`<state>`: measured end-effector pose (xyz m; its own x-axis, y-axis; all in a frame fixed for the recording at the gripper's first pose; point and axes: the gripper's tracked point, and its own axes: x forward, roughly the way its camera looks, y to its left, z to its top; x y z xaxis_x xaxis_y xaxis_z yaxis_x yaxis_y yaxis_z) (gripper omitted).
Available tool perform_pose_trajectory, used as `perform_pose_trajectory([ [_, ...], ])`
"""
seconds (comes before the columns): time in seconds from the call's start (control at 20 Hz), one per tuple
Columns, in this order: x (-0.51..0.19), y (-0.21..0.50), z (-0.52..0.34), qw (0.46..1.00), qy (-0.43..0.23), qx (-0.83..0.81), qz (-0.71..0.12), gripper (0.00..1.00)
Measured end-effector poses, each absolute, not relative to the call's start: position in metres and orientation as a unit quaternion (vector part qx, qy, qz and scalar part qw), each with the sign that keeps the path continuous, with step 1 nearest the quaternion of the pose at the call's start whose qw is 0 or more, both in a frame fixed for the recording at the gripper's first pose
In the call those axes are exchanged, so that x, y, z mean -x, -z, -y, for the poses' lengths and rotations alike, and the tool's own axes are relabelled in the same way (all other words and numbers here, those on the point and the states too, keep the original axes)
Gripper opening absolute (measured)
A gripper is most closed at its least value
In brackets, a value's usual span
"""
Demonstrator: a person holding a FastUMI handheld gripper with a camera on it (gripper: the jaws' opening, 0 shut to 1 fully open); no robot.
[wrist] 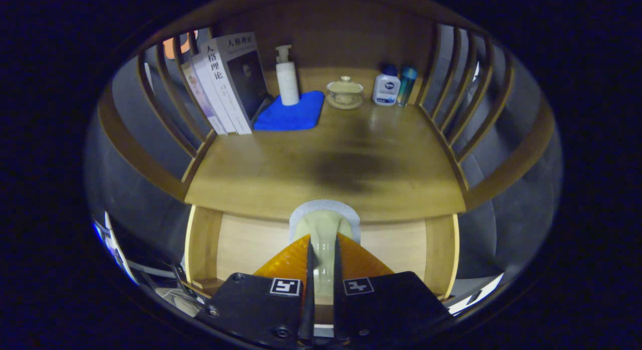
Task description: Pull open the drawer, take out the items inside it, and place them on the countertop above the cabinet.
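Observation:
My gripper (323, 247) is shut on a pale green cup-like item (323, 224) with a light grey rim, and both fingers press on its narrow middle. The item hangs over the open drawer (251, 242), whose light wooden inside shows below it. Its rim reaches the front edge of the wooden countertop (326, 164) just beyond the fingers. I cannot tell whether anything else lies in the drawer, as the fingers hide much of it.
At the back of the countertop stand several books (228, 84), a white pump bottle (287, 79) on a blue cloth (291, 114), a lidded tea bowl (345, 92), a white bottle (385, 86) and a teal bottle (407, 84). Curved wooden rails (451, 114) fence both sides.

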<state>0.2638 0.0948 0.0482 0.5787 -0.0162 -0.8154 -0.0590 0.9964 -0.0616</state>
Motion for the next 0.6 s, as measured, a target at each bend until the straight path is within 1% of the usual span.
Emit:
perform_pose_trajectory([
  [0.3,-0.333,-0.061,-0.096,0.890,0.000,0.037,-0.455,0.18],
  [0.6,-0.374,-0.050,-0.092,0.879,0.010,0.037,-0.475,0.18],
])
